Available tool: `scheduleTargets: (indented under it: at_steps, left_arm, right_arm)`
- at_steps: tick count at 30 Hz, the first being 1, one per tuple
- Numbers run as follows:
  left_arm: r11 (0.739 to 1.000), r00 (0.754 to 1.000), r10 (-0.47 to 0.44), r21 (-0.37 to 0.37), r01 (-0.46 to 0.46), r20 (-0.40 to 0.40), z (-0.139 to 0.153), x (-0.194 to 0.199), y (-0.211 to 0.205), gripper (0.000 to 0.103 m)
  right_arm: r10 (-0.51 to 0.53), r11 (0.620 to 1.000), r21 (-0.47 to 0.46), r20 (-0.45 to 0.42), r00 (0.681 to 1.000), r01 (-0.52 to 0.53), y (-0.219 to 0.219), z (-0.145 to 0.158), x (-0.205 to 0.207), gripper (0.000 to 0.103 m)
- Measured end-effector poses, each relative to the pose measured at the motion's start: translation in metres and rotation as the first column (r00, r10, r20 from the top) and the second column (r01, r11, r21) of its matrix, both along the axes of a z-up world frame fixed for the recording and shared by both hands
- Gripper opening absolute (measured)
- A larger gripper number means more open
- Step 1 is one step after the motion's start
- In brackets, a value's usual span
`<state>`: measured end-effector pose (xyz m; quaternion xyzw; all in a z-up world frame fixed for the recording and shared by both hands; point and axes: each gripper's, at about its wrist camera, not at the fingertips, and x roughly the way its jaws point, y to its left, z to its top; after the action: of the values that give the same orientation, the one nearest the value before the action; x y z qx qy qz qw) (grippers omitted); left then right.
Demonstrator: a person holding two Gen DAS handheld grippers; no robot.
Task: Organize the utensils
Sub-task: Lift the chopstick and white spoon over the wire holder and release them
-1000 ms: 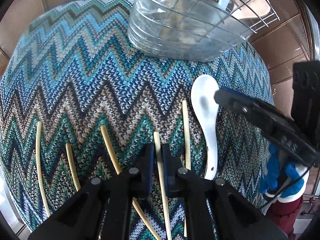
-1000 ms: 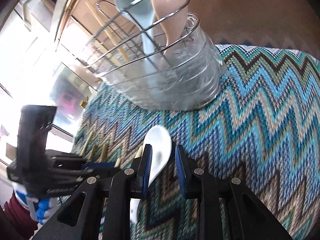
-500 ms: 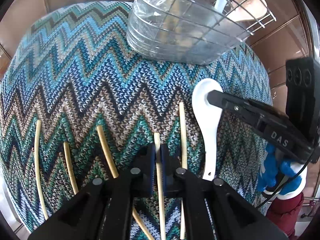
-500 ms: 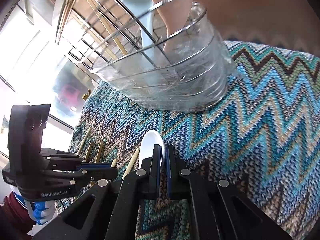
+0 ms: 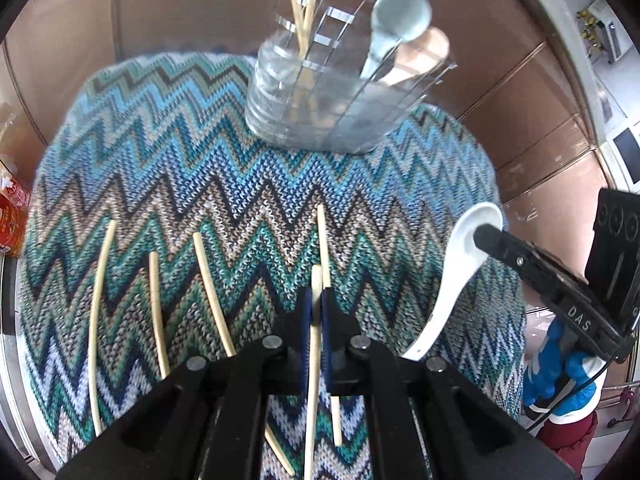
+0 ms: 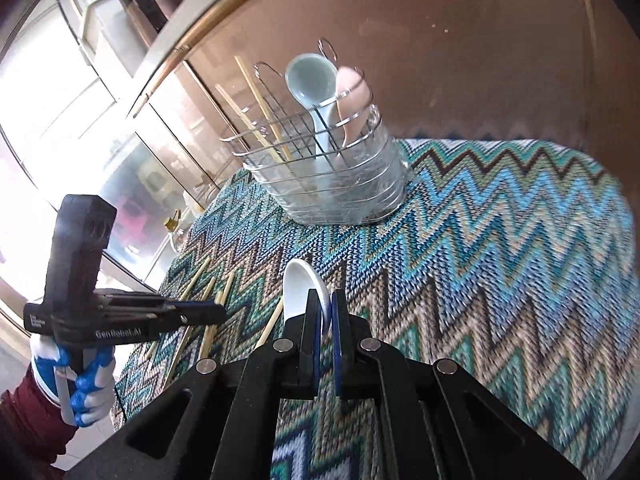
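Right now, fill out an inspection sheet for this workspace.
Surface: zigzag knit cloth covering the table.
Job's things: wire utensil rack with clear liner holds two chopsticks, a pale blue spoon and a pink spoon; four loose chopsticks lie on the cloth.
Clutter: red carton at the left edge.
Grippers: left gripper shut on a chopstick; right gripper shut on the white spoon, lifted off the cloth.
Cables: thin black cable below the right gripper.
Surroundings: brown wall panels, glass cabinet doors, gloved hands.

Chopstick, spoon lifted, apparently.
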<state>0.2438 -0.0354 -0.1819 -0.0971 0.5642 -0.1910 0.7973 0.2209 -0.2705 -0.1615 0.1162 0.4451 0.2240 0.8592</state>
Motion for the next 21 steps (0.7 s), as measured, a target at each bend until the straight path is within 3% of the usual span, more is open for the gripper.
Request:
scheduleTargets:
  at_steps: [11,21]
  left_arm:
    - [0.995,0.984,0.041,-0.098,-0.024,0.172,0.067,-0.049,0.03,0.004]
    - [0.982,0.937,0.092,-0.185,-0.03,0.337,0.145,-0.043,0.038,0.004]
  right_arm:
    - [-0.081,0.996,-0.013,0.143,0.986,0.084,-0.01,0.059,-0.06,0.005]
    - [-0.107,0.993,-0.019,0.277,0.955,0.117,0.012,0.114,-0.046,0.005]
